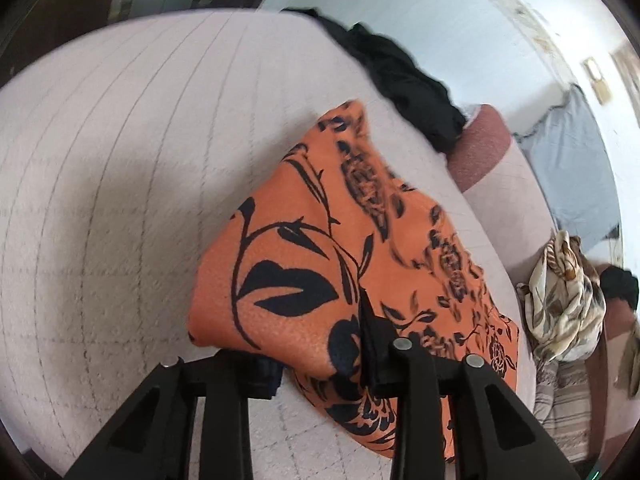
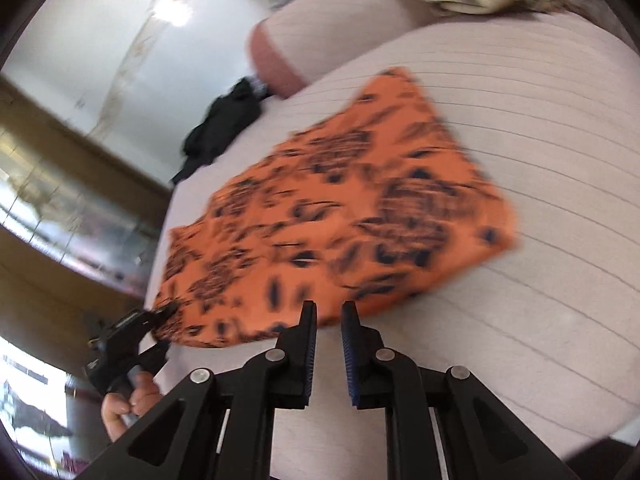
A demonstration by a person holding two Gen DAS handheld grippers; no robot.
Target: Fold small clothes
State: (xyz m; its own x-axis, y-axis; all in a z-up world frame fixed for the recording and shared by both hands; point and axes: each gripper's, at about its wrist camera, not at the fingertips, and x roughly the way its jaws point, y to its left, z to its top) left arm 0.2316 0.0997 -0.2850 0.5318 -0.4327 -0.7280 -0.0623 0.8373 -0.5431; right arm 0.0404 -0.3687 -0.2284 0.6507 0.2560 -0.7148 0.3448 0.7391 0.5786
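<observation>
An orange cloth with a black flower print [image 1: 340,248] lies folded on the pale quilted bed [image 1: 100,200]. My left gripper [image 1: 320,364] is shut on the cloth's near corner, which bunches between its fingers. In the right wrist view the same cloth [image 2: 340,216] lies spread on the bed, and the left gripper [image 2: 160,316] pinches its left corner. My right gripper [image 2: 329,316] hovers just above the cloth's near edge, its jaws a small gap apart and empty.
A black garment [image 1: 404,80] lies at the bed's far edge near a pink bolster [image 1: 476,148]. A cream patterned scarf [image 1: 560,300] is bunched to the right. A glossy white floor [image 2: 100,40] and wooden furniture [image 2: 60,128] lie beyond the bed.
</observation>
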